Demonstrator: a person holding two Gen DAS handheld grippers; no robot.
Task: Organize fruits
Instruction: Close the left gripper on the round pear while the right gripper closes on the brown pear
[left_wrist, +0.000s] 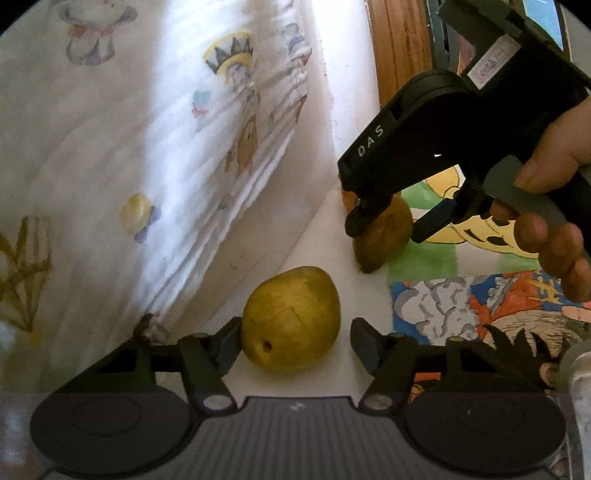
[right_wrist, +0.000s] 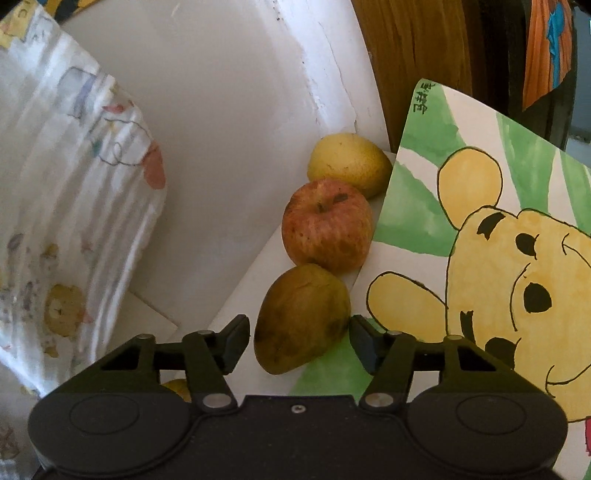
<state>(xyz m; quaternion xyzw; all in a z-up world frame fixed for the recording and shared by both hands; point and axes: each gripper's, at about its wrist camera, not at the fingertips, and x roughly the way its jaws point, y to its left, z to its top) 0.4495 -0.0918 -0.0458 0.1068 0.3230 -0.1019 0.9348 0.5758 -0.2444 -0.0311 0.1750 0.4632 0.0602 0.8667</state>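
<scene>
Wide-open left gripper (left_wrist: 295, 347) brackets a pear (left_wrist: 291, 319) while right gripper (right_wrist: 299, 345), equally open, straddles a mango (right_wrist: 303, 317), both poised to grasp.

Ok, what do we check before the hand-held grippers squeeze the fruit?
1. The yellow-green pear sits between the fingers of the left hand-held gripper: ok.
2. Left jaws are open, one finger touching the pear, the other apart: ok.
3. The brownish fruit sits between the open fingers of the right hand-held gripper: ok.
4. The red apple lies beyond the right fingertips, outside the jaws: ok.
5. A place to put the fruit: cannot tell, no bowl or basket shows.
</scene>
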